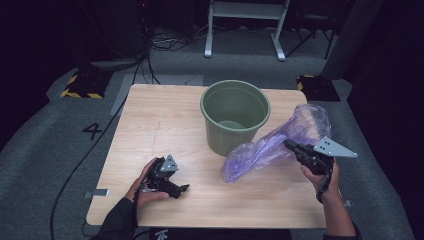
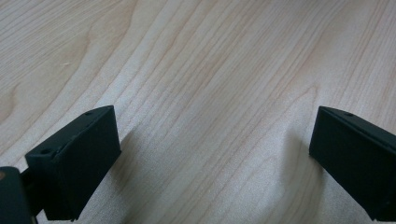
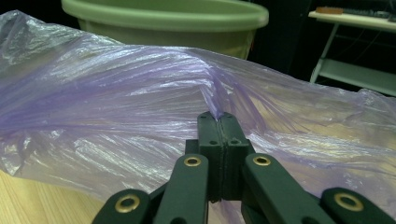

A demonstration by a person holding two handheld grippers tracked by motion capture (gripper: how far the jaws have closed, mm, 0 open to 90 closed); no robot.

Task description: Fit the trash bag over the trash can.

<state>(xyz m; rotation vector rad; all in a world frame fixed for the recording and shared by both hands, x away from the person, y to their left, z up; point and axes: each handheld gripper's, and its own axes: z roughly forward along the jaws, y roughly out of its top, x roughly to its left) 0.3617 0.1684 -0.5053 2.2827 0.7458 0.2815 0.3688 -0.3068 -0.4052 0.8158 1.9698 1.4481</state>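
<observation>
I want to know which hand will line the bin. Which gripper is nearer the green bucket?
The right. The right gripper, pinching the purple bag, sits just right of the green bucket. The left gripper rests on the table, open, farther off toward the near left.

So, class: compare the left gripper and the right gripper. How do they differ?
The left gripper has its jaws wide apart with nothing between them; the right gripper has its jaws shut on the purple plastic bag. The left lies low on the table; the right is raised beside the green bucket. Both are black and hand-held.
</observation>
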